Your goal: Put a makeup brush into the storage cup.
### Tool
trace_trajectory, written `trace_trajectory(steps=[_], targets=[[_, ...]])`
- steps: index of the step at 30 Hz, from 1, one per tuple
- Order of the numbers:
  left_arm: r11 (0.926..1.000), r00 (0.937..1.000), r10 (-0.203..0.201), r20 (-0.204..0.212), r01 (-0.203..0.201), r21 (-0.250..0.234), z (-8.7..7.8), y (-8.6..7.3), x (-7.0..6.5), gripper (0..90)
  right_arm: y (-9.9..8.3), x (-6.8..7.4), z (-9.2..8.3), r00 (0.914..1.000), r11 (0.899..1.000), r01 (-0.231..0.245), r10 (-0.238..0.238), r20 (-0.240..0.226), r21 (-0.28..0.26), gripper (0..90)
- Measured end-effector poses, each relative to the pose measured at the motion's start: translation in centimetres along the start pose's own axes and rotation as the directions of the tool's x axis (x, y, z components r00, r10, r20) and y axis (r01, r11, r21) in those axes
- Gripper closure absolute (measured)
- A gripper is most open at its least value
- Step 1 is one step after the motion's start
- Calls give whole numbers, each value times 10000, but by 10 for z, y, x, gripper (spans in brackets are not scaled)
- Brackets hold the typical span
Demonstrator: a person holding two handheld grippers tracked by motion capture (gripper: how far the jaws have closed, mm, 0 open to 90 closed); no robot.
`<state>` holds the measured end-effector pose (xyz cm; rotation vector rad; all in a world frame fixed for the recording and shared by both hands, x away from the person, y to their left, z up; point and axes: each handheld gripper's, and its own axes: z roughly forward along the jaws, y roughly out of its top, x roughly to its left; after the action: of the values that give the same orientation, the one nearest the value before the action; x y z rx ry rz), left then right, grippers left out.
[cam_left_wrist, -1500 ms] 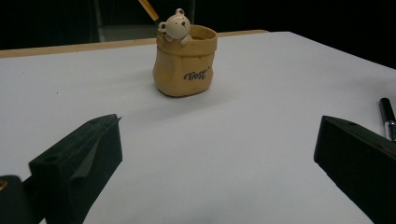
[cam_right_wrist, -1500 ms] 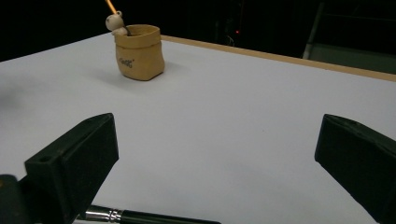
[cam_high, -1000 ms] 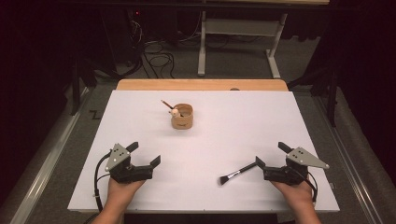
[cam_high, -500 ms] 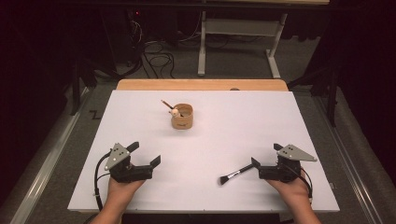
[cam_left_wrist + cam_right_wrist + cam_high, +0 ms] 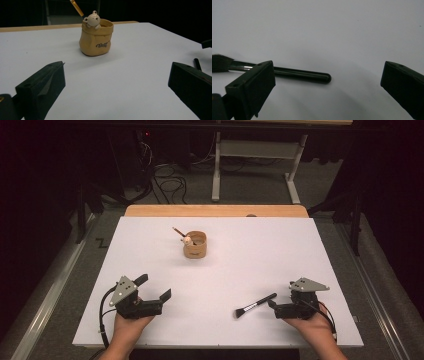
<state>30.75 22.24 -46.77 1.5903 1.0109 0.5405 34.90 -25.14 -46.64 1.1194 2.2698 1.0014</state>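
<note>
One white table [image 5: 300,245], dark room.

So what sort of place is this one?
Probably a lab or recording workspace: a table under a white sheet in a dark room, loose cables on the floor, and a metal frame behind.

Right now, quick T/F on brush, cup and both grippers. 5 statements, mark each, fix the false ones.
1. The black brush lies flat on the white table. True.
2. The right gripper is shut on the brush handle. False: its jaws stand wide apart in the right gripper view, with the handle lying on the table ahead of them.
3. The left gripper is open and holds nothing. True.
4. The tan cup lies tipped on its side. False: it stands upright, a small bear figure at its rim.
5. The brush's bristles point toward the right gripper. False: the handle end does.
</note>
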Motion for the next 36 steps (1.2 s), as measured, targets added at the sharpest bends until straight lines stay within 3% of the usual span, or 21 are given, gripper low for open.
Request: trace_trajectory(steps=[8,16,31,36], targets=[[9999,10000,21,33,-22,102,2,-1,0,20,3,-2,-6,9996,9955,193,-174,-216,926,4],[9999,9999,11,127,-13,158,3,-1,-1,21,5,0,-9,9981,9813,503,-428,-438,1856,4],[9997,9995,-87,316,80,219,3,-1,-1,22,9,8,-9,9920,9412,1090,-825,-952,3197,4],[9997,9990,-76,444,66,233,3,-2,-1,22,12,12,-9,9894,9193,1317,-988,-1066,3710,4]])
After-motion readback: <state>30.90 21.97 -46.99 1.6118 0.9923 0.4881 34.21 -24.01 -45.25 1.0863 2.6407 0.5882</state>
